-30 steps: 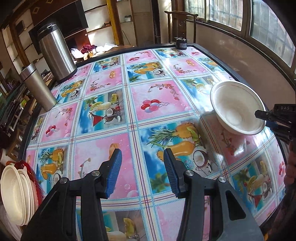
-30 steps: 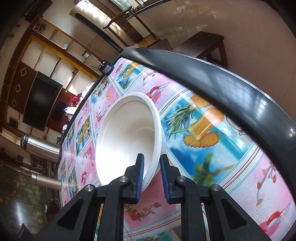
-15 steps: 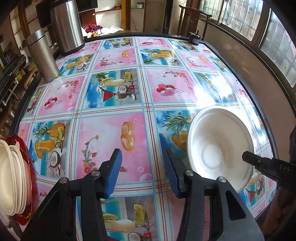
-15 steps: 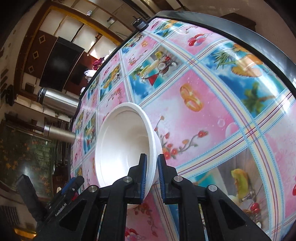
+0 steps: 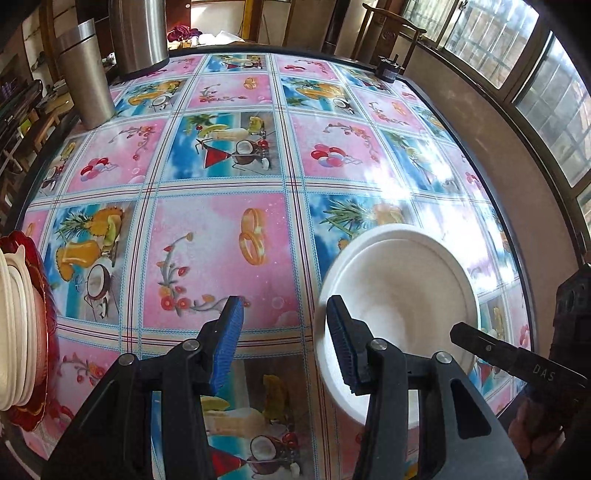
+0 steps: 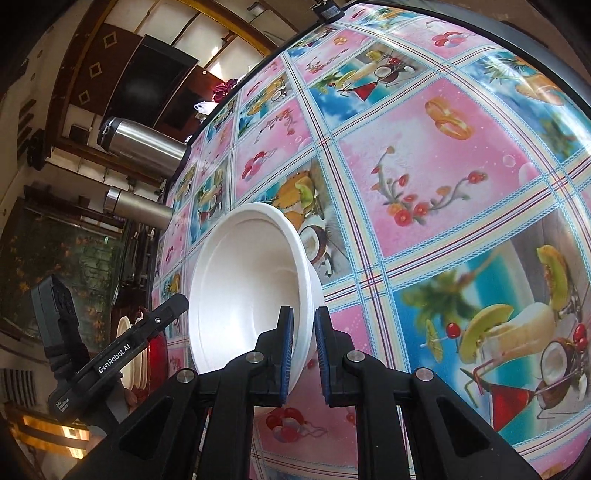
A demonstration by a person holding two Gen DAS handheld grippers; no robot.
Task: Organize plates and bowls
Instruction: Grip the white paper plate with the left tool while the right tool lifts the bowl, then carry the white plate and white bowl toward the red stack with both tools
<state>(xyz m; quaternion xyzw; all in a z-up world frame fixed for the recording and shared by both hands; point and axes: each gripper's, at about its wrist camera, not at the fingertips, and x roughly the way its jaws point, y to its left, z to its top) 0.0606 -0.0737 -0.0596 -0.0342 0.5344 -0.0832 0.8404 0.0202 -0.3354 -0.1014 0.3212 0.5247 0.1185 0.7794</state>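
The white bowl (image 6: pixel 243 291) hangs tilted over the near part of the tabletop (image 6: pixel 436 177), its open side turned toward the left gripper, with its rim pinched between the blue-padded fingers (image 6: pixel 286 354) of the right gripper (image 6: pixel 303 354). In the left wrist view the same bowl (image 5: pixel 399 302) shows its hollow face, low and to the right, and the black tip of the right gripper (image 5: pixel 517 363) reaches in at its lower right edge. The left gripper (image 5: pixel 284 343) holds nothing: its fingers (image 5: pixel 227 343) are spread wide above the patterned cloth, and the right-hand one overlaps the bowl's left edge in the view; whether it touches the bowl cannot be told. From the right wrist, the left gripper (image 6: pixel 122 350) appears just beside the bowl's left rim. At the far left edge of the tabletop (image 5: pixel 221 184) a stack of white plates (image 5: pixel 13 332) sits on a red plate (image 5: pixel 38 332). Two steel flasks stand at the far left corner, a slimmer flask (image 5: pixel 86 74) in front and a wider flask (image 5: pixel 138 33) behind it. A small black object (image 5: pixel 388 70) sits at the far right edge, near a wooden chair (image 5: pixel 391 29) and the windows (image 5: pixel 517 62).
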